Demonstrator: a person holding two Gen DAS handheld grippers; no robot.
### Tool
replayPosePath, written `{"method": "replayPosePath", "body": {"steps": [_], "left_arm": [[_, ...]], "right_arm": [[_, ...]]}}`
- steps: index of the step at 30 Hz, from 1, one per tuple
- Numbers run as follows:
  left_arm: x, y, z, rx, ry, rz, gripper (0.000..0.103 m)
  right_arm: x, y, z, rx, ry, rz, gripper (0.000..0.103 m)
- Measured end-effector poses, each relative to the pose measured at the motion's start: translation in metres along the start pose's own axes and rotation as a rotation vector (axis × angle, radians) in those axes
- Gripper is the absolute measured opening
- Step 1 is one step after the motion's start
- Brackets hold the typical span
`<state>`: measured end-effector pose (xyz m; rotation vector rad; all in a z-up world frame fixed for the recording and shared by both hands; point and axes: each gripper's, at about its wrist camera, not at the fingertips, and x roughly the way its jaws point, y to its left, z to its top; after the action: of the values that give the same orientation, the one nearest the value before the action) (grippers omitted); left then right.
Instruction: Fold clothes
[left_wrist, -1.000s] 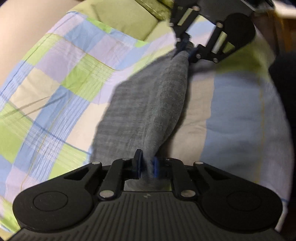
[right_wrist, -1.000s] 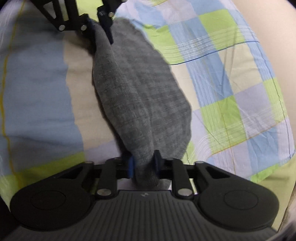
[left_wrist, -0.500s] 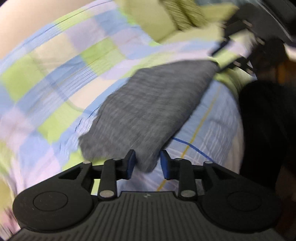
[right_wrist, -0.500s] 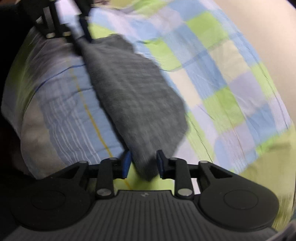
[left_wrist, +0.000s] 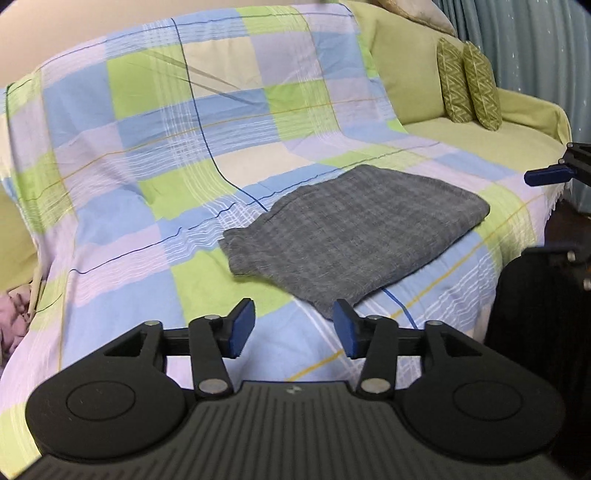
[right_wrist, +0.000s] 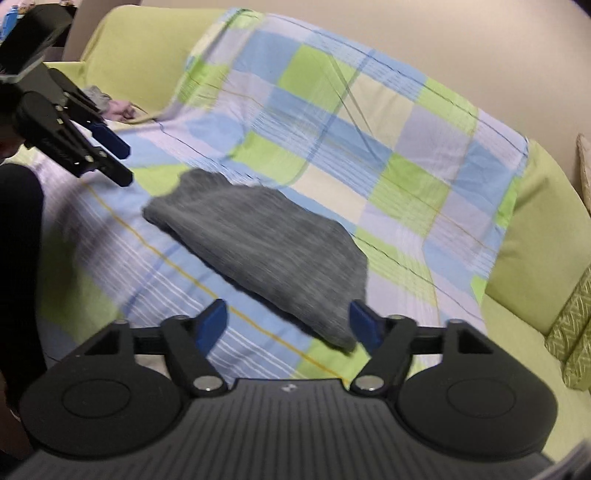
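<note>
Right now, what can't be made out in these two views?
- Pink cloth: left view, cut off by the frame edge.
- Folded grey garment: right view, motion blur hides its layers.
- Right gripper: left view, only one pad inside the edge.

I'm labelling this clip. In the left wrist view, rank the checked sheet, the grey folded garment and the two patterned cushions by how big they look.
1. Checked sheet, by far.
2. Grey folded garment.
3. The two patterned cushions; alike in size, and farther away, so unsure.
</note>
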<state>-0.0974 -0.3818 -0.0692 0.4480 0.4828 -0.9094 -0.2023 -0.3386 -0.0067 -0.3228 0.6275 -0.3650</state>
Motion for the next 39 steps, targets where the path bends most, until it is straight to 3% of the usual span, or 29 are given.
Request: {"method": "replayPosePath", "body": {"steps": [2,4,9,16,23,27,28,31,32,35,39], "left_arm": [[-0.003,0.002,-0.002,-0.006,-0.004,0.012,0.065],[-0.005,0.008,-0.005,-0.032,-0.015,0.005,0.067],[0.005,0.02,-0.008,-0.065,-0.004,-0.007,0.071],[0.014,0.022,-0.011,-0.076,-0.021,-0.026,0.095],[0.035,0.037,-0.004,-0.117,-0.027,-0.047,0.099],[0.05,0.057,0.008,-0.195,-0.038,-0.138,0.099],[0.058,0.066,0.013,-0.222,-0.044,-0.183,0.099],[0.081,0.08,0.024,-0.249,-0.041,-0.221,0.092],[0.087,0.084,0.026,-0.255,-0.034,-0.231,0.078],[0.115,0.098,0.03,-0.274,0.007,-0.271,0.056],[0.14,0.11,0.029,-0.3,0.038,-0.305,0.055]], "right_arm": [[-0.003,0.007,0.007,-0.02,-0.02,-0.005,0.098],[-0.001,0.01,0.015,-0.042,-0.028,-0.016,0.101],[0.0,0.017,0.033,-0.064,-0.034,-0.037,0.101],[0.005,0.025,0.044,-0.118,-0.022,-0.082,0.101],[0.02,0.021,0.053,-0.034,-0.01,-0.064,0.101],[0.041,0.014,0.059,0.012,0.004,-0.037,0.101],[0.048,0.012,0.062,0.014,-0.001,-0.035,0.101],[0.066,0.004,0.073,0.039,-0.025,-0.01,0.101],[0.072,0.0,0.076,0.057,-0.025,0.011,0.101],[0.091,-0.007,0.082,0.089,-0.016,0.061,0.091],[0.116,-0.016,0.086,0.087,0.005,0.113,0.087]]}}
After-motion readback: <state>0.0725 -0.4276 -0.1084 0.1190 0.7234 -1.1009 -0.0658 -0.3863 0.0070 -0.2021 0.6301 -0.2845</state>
